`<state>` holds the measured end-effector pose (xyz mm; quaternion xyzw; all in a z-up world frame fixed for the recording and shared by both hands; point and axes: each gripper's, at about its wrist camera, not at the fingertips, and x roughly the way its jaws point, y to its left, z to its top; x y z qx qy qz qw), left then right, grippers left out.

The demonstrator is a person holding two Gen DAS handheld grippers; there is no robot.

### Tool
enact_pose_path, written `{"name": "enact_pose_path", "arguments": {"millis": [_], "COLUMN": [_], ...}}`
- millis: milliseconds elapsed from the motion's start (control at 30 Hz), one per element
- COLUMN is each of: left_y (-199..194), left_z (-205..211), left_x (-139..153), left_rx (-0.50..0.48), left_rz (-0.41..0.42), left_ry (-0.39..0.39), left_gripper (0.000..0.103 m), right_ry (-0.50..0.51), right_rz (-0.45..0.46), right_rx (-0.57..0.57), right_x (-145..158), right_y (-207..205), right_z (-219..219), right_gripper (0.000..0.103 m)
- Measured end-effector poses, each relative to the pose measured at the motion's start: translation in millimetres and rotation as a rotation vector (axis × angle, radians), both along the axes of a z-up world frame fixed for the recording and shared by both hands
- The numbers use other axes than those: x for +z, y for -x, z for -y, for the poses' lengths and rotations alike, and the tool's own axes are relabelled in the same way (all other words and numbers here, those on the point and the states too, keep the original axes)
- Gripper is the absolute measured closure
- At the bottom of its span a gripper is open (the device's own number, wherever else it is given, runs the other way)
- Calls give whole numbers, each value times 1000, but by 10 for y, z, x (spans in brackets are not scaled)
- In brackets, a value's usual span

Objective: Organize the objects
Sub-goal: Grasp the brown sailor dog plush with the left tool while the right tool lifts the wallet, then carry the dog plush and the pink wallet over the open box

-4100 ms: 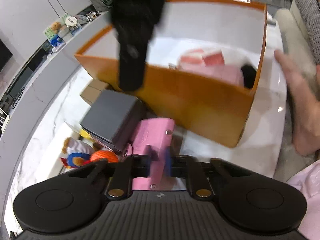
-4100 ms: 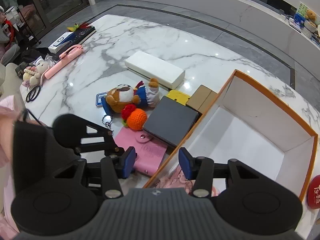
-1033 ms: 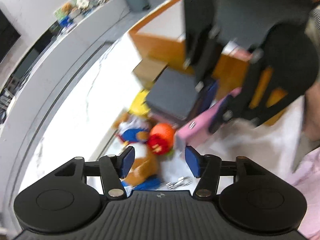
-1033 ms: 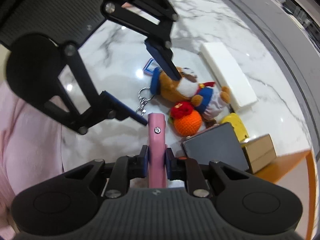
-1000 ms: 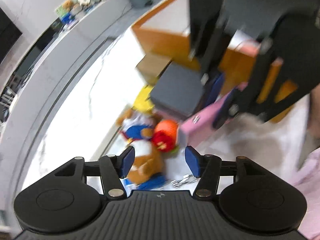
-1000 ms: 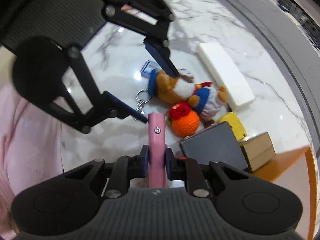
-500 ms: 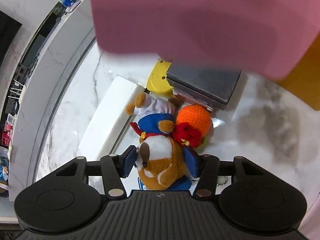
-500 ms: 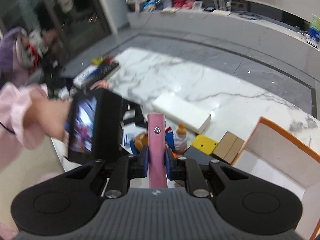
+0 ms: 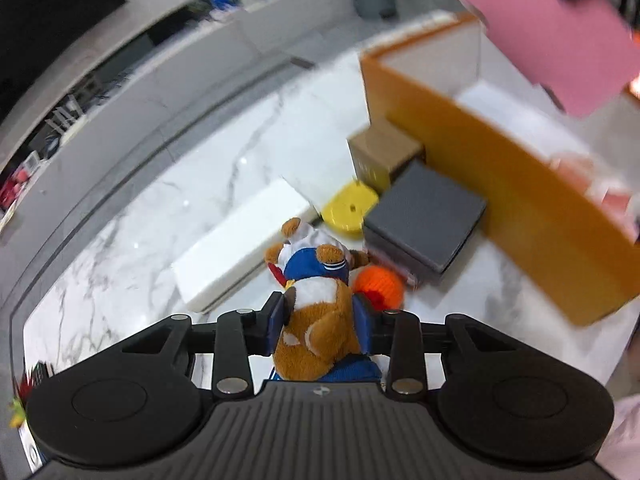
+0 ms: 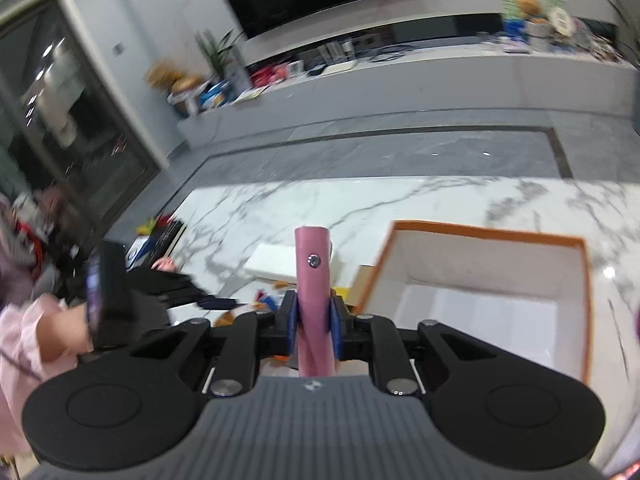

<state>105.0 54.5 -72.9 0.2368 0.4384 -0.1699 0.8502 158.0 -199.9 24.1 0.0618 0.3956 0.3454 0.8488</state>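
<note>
A brown plush bear in a blue and white outfit [image 9: 320, 320] sits between the blue pads of my left gripper [image 9: 320, 314]. The jaws are closing and both pads press into its sides. An orange crochet ball [image 9: 380, 286] hangs beside the bear. My right gripper [image 10: 314, 316] is shut on a pink snap wallet [image 10: 313, 276], held edge-on above the table. That wallet [image 9: 552, 32] also shows high at the right in the left wrist view, above the orange box [image 9: 500, 160]. The box's white inside [image 10: 492, 312] lies just right of the wallet.
On the marble table [image 9: 224, 168], left of the orange box, lie a grey box [image 9: 424, 220], a yellow disc [image 9: 350, 210], a brown carton [image 9: 384, 152] and a long white box [image 9: 240, 256]. A hand in a pink sleeve [image 10: 48, 332] is at the left.
My left gripper came down around the plush bear, closed on it and rose a little. My right gripper rolled and rose with the pink wallet, moving over toward the orange box.
</note>
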Motion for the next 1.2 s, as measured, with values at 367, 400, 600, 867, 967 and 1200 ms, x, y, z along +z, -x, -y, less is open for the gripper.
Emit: {"name": "enact_pose_path", "arguments": {"millis": [367,400,600,867,967,1200], "left_y": [444,462,337,-94,-210,-313], "left_z": [319,409,967,1413,1452,1610], "left_x": [740,774,753,54,-198,-436], "left_rx": [48,39,60,208,245,222], "left_rz": [133,126,30,-198,-266,-358], "left_ry": [452,496,776,935,962,902], "left_gripper": [62,62,62,62,62,63], "right_ry": [121,132,124,176,187,226], "right_rz": [-26,-31,-13,-70,-124,-248], "right_rx": [-164,-176,-300,-324,-331,-309], "right_x": [-161,-189,-178,-336,-423,-569], "right_y": [165,169,283,312,308,243], "right_z": [591,623,921,1148,1224,1254], "right_gripper": [86,86,86,86,86,85]}}
